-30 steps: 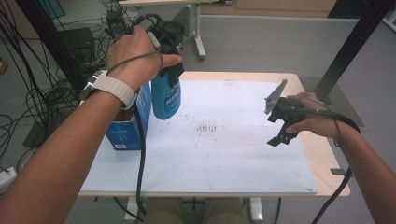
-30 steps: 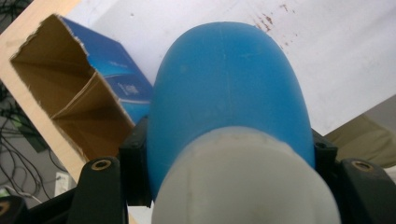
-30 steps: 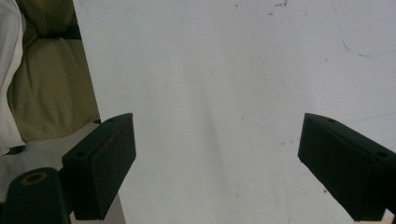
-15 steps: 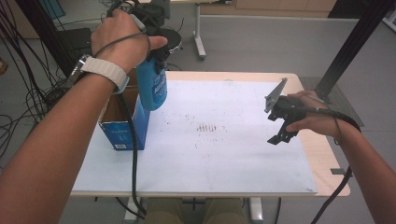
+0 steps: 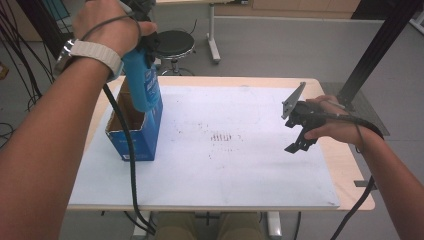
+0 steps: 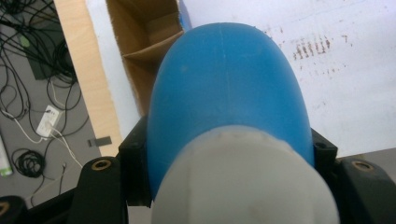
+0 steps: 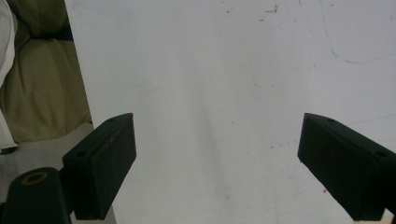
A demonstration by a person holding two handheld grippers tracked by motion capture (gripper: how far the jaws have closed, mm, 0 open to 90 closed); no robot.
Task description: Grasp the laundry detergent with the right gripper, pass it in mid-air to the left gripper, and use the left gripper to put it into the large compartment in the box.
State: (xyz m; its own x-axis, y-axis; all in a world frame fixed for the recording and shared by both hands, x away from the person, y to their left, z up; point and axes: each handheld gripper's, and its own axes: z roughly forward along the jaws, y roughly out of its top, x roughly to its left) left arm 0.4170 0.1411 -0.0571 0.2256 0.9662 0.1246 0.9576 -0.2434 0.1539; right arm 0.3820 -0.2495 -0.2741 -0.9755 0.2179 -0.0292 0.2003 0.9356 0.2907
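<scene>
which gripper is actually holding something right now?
The left gripper: its fingers clamp the blue bottle above the open box. The right gripper is open over bare white paper.

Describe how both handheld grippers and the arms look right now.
Both grippers are black with blocky black jaws. The right gripper carries a grey three-cornered plate. A black cable trails from the left gripper. Arms are sleeveless; the left wrist wears a white watch band.

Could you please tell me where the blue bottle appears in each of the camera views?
High view: blue bottle upper left, hanging over the open box.
Left gripper view: centre, clamped between the left tongs.
Right gripper view: not in it.
Shared landmark: the white sheet on the table.
</scene>
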